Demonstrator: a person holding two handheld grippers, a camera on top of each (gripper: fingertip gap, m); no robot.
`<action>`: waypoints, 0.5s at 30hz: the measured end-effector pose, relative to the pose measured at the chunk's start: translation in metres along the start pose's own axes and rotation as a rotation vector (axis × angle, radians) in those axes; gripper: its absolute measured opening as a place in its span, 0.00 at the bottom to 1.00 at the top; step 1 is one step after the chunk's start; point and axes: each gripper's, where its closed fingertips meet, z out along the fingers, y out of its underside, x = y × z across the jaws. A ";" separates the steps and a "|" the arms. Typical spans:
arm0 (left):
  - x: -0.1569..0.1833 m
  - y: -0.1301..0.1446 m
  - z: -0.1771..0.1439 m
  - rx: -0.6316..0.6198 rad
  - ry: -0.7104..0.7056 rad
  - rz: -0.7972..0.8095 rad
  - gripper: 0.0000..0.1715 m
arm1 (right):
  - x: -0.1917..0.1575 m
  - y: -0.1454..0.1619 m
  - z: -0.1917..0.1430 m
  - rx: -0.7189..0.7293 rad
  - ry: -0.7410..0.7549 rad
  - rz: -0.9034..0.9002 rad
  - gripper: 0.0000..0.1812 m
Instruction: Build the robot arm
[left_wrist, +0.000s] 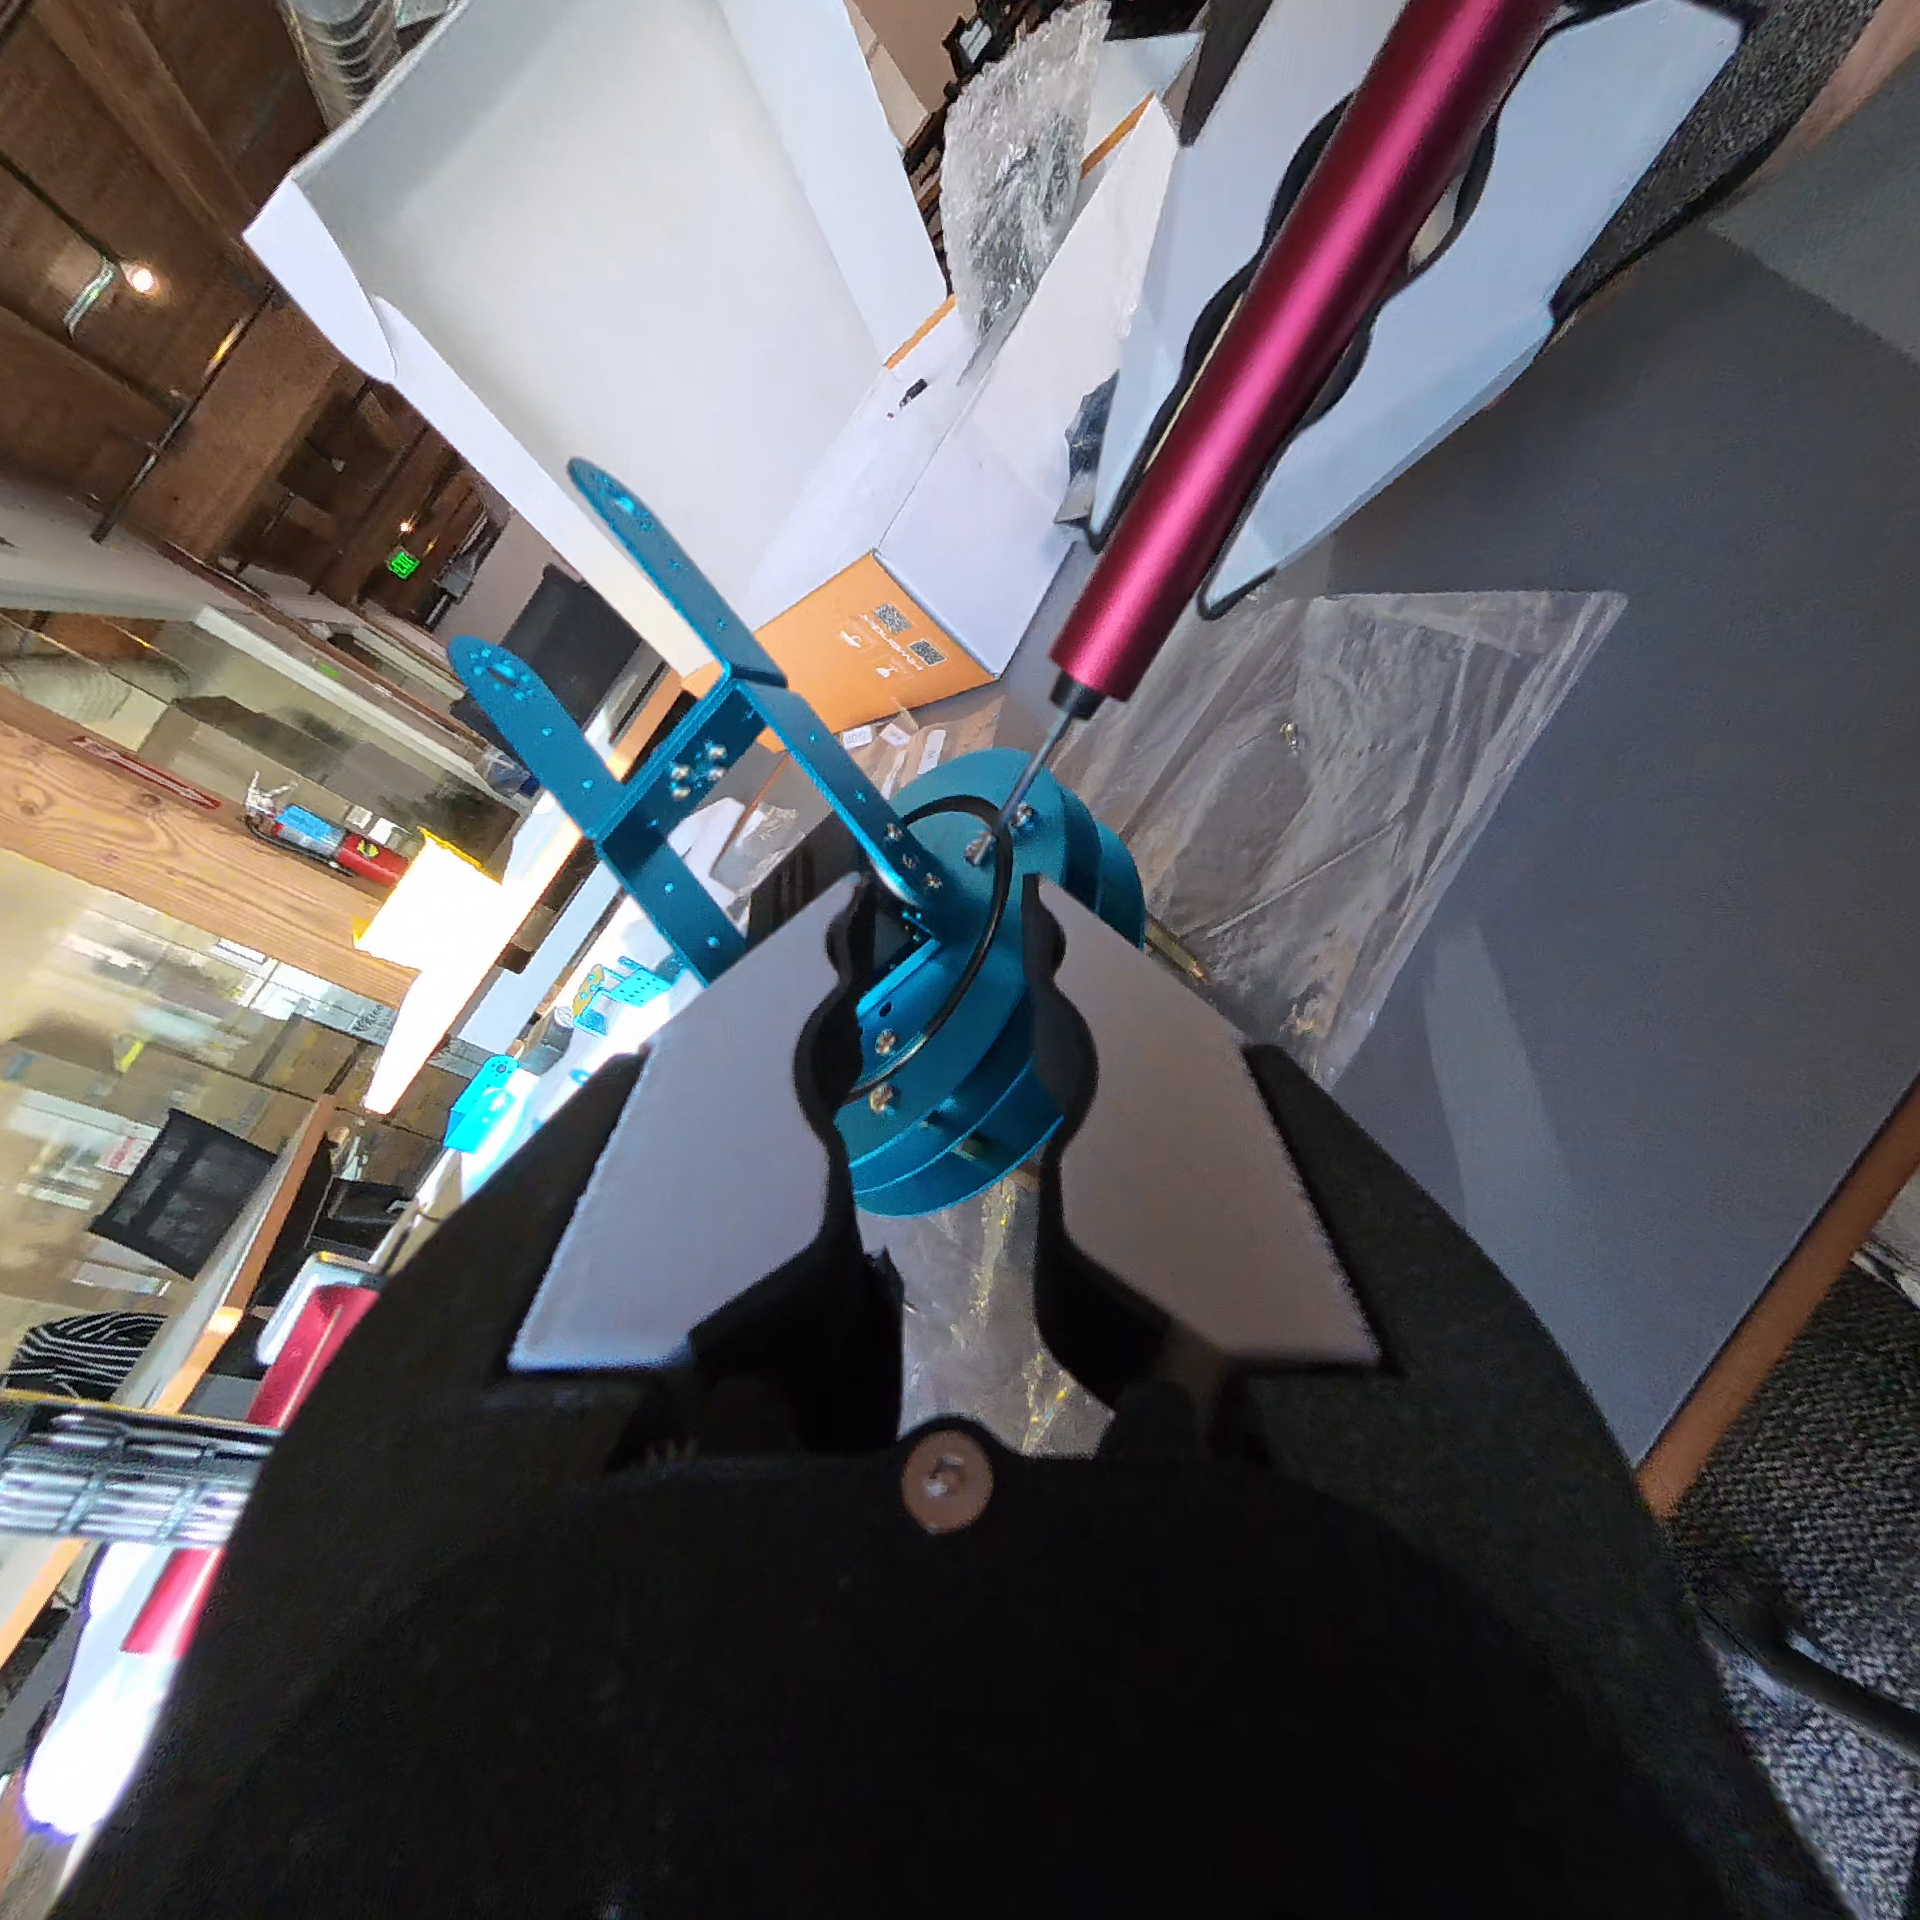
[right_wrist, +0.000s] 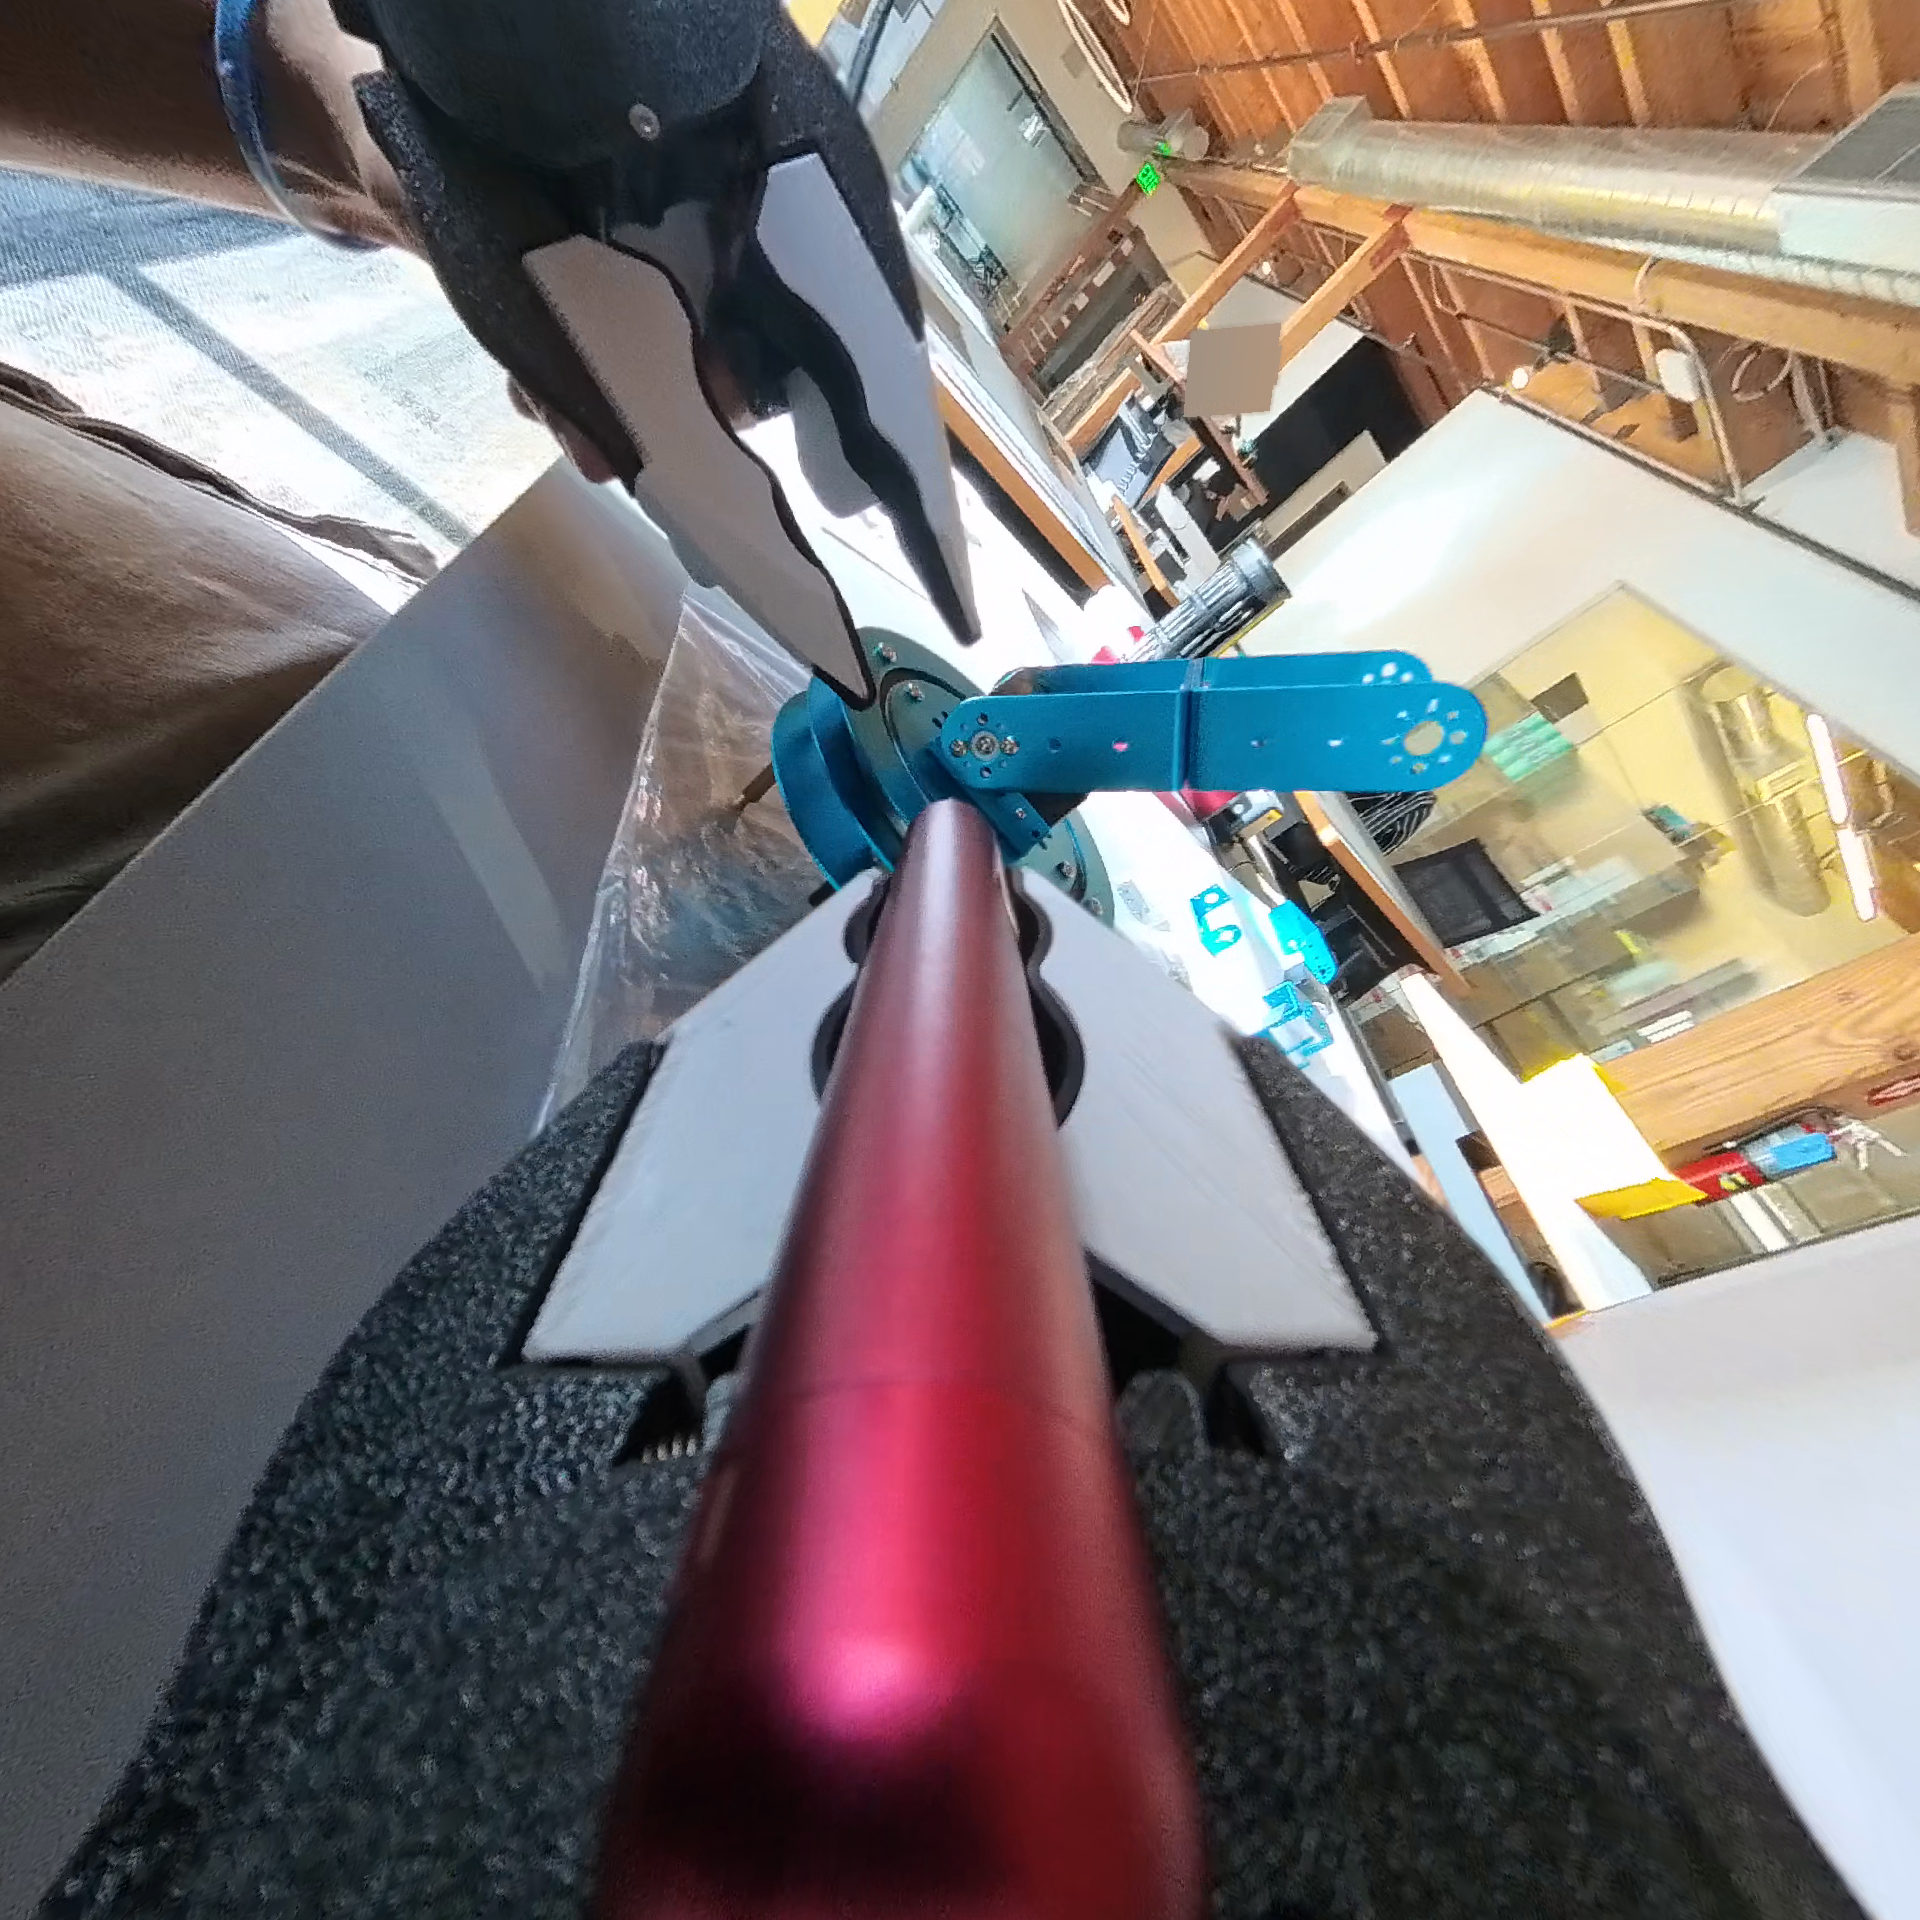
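Observation:
A blue metal assembly stands on a clear plastic bag: a stacked round base (left_wrist: 977, 1122) with a black ring, and U-shaped bracket arms (left_wrist: 665, 790) rising from it. My left gripper (left_wrist: 945, 904) is shut on the rim of the base; it also shows in the right wrist view (right_wrist: 914, 660), coming from the top. My right gripper (right_wrist: 951, 883) is shut on a magenta electric screwdriver (right_wrist: 914, 1351). In the left wrist view the screwdriver (left_wrist: 1278, 312) slants down from the right gripper (left_wrist: 1164, 561), and its bit touches a screw (left_wrist: 982, 847) on top of the base. The bracket arms (right_wrist: 1247, 727) point right.
An open white box (left_wrist: 582, 260) and an orange-and-white box (left_wrist: 862, 644) stand behind the assembly. Bubble wrap (left_wrist: 1008, 177) lies farther back. Clear plastic bags (left_wrist: 1351, 748) cover the grey tabletop (left_wrist: 1662, 727). Loose blue parts (right_wrist: 1288, 935) lie beyond. A person's brown sleeve (right_wrist: 156, 623) is at the left. There is about 7 cm between the tips of the two grippers.

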 end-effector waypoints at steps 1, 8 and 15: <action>0.000 0.002 0.000 -0.002 0.000 -0.003 0.16 | 0.000 0.000 0.000 0.002 0.000 0.013 0.12; -0.003 0.004 0.003 0.016 0.015 -0.066 0.16 | 0.001 0.001 0.002 0.022 -0.023 0.096 0.12; -0.022 0.003 0.000 0.066 0.045 -0.300 0.18 | 0.001 0.000 0.004 0.024 -0.012 0.095 0.11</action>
